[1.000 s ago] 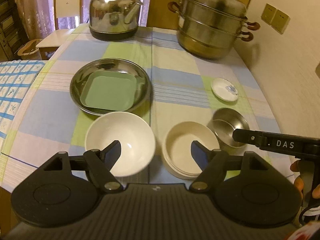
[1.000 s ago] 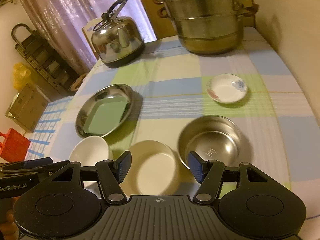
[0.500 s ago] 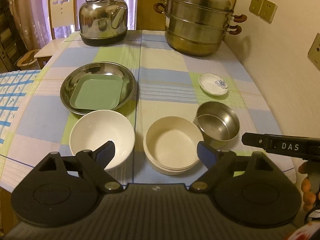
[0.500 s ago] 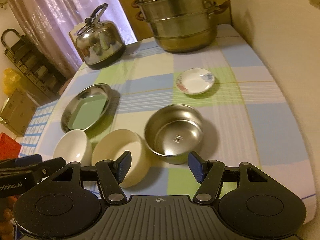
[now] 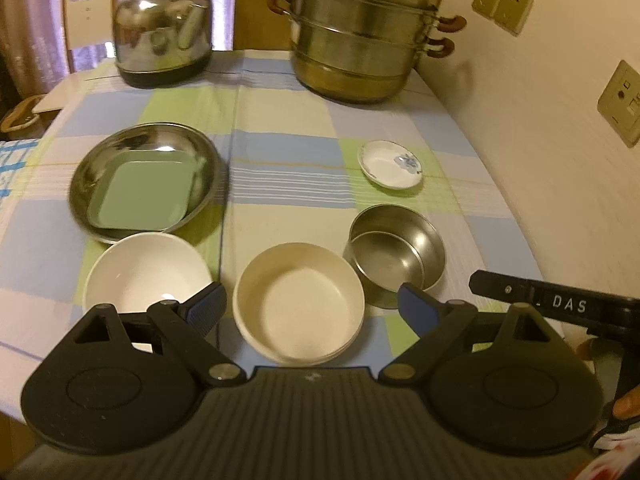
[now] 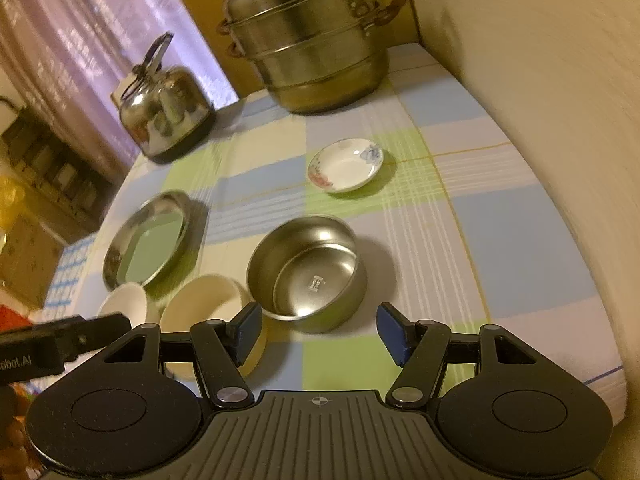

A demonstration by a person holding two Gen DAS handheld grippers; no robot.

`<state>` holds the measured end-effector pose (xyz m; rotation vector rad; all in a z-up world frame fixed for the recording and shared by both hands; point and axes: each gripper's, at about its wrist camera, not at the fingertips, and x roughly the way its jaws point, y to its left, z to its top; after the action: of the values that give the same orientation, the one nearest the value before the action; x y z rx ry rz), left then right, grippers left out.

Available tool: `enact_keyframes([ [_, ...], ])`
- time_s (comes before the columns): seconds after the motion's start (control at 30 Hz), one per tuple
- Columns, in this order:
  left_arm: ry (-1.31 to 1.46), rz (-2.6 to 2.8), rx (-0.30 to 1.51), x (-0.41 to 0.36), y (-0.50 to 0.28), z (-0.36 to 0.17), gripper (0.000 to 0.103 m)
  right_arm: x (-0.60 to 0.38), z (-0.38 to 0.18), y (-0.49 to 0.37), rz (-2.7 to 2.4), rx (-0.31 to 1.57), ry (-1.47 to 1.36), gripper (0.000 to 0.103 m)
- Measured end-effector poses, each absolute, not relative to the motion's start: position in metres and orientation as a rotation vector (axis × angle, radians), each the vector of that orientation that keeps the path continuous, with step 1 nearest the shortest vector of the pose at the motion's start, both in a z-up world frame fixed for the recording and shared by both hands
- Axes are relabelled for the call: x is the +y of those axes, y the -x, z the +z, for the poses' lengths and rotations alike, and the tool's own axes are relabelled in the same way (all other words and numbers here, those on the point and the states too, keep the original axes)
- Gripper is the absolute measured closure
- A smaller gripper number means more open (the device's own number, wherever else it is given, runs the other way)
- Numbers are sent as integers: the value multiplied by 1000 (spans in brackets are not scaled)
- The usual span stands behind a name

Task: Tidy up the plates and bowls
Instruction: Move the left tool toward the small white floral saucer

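Left wrist view: the left tool (image 5: 310, 307) hangs over the near edge of the table (image 5: 280, 168), its jaws spread wide and released, nothing pinched. Between its blue fingertips (image 5: 208, 307), lower down on the cloth, sits the cream bowl (image 5: 298, 304); the pads do not touch it. Just to the left of the tool's left finger is the white bowl (image 5: 146, 272), partly hidden behind that finger. Beyond the right fingertip stands the steel bowl (image 5: 398, 252), close against the cream bowl's rim. Farther out on the left, a steel dish (image 5: 146, 178) holds a green square plate (image 5: 144, 190), and its near rim sits just beside the white bowl. Farther out on the right lies a small flowered saucer (image 5: 390, 164), apart from the rest. At the far end of the table stand a kettle (image 5: 162, 40) and a stacked steamer pot (image 5: 360, 36). Part of the right tool juts in at the right edge.

Right wrist view: the right tool (image 6: 318, 330) is also released, jaws partly spread and empty. The steel bowl (image 6: 308, 272) lies straight ahead of the gap between its fingers, not touched. The cream bowl (image 6: 208, 300) sits behind its left finger, the white bowl (image 6: 124, 304) further left, the green square plate (image 6: 154, 250) in the steel dish (image 6: 120, 254) beyond them, and the small flowered saucer (image 6: 346, 164) ahead past the steel bowl
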<state>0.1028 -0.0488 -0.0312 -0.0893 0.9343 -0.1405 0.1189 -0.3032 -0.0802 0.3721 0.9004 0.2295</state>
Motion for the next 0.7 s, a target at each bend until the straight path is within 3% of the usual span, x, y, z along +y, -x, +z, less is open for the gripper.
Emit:
enact_keyframes([
  [0.7,-76,-316,955,-90,-234,-69,25,-331,-107,-212,67,913,-373,39],
])
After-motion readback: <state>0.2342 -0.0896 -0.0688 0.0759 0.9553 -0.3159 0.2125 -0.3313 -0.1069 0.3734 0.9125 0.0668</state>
